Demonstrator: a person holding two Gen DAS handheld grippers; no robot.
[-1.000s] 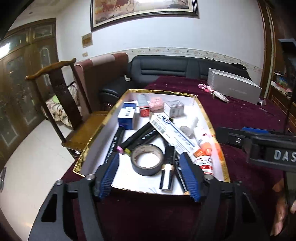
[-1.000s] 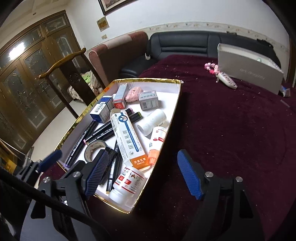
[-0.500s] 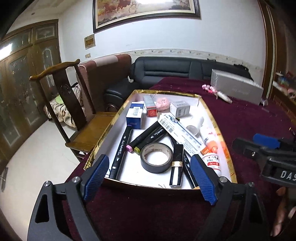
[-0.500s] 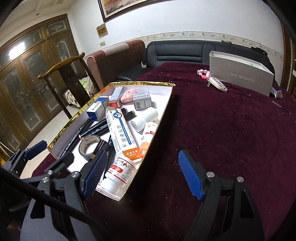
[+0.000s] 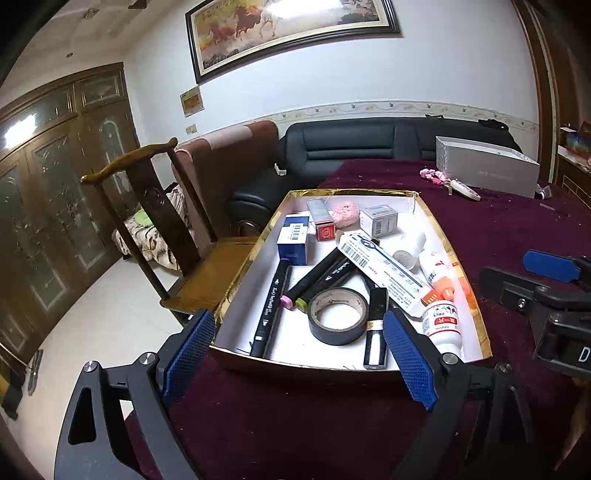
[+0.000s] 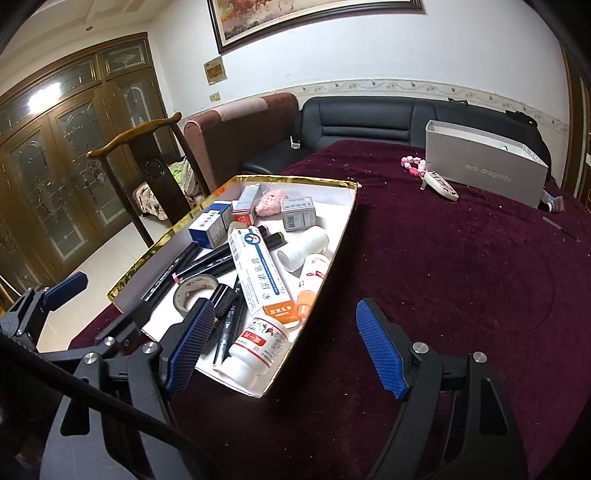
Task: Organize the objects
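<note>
Left gripper (image 5: 299, 354) jaws spread, just widened, nothing between; right gripper (image 6: 286, 347) jaws apart, empty; box (image 5: 255, 254) of clutter on maroon surface (image 6: 461, 266)

This is a home living room. At the back stands a black leather sofa (image 5: 354, 147), at left a carved wooden chair (image 5: 162, 229), and a framed horse painting (image 5: 291, 26) hangs at top centre. Glazed wooden doors (image 6: 66, 155) fill the left side.
</note>
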